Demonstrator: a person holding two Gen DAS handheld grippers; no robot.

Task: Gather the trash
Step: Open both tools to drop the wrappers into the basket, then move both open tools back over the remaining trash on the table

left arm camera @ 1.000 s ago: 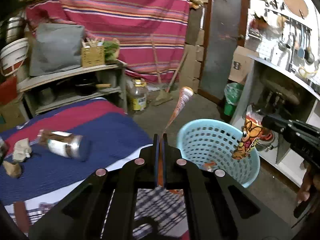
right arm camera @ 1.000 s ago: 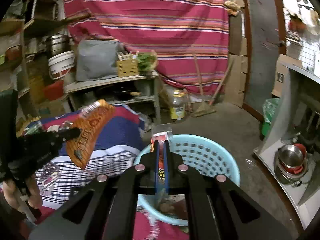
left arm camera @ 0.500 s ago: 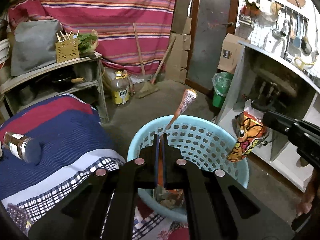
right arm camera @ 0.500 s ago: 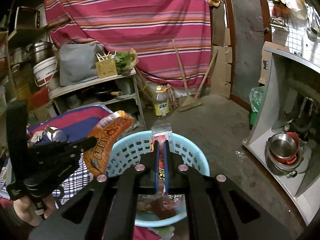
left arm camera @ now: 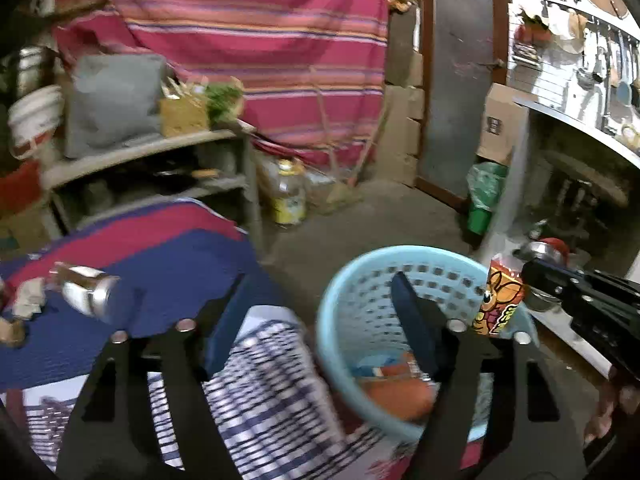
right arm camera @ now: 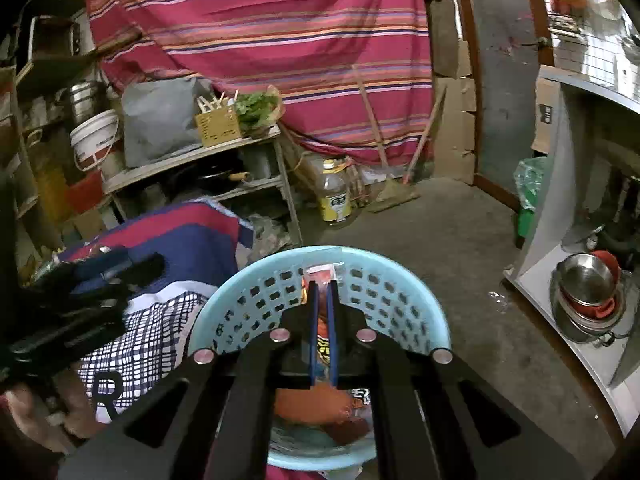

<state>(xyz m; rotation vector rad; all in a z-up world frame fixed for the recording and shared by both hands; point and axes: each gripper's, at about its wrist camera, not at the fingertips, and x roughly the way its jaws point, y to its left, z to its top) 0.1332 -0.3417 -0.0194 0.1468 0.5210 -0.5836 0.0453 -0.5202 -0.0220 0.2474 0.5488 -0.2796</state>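
Cluttered storeroom, striped curtain (right arm camera: 280, 40) behind, blue basket (right arm camera: 400, 280) on floor by bed corner, left gripper (left arm camera: 316, 312) spread wide, empty, right gripper (right arm camera: 321, 300) pinching snack wrapper (left arm camera: 500, 300) above basket, orange wrapper (right arm camera: 312, 404) inside.

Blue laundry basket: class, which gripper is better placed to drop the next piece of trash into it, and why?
Right. The right gripper is shut on a snack wrapper directly over the blue basket. The left gripper is open with nothing between its fingers, so it has nothing to drop.

Perforated plastic basket (right arm camera: 400, 304) — glossy foil wrapper (left arm camera: 500, 300) — woven cloth blanket (left arm camera: 168, 256)
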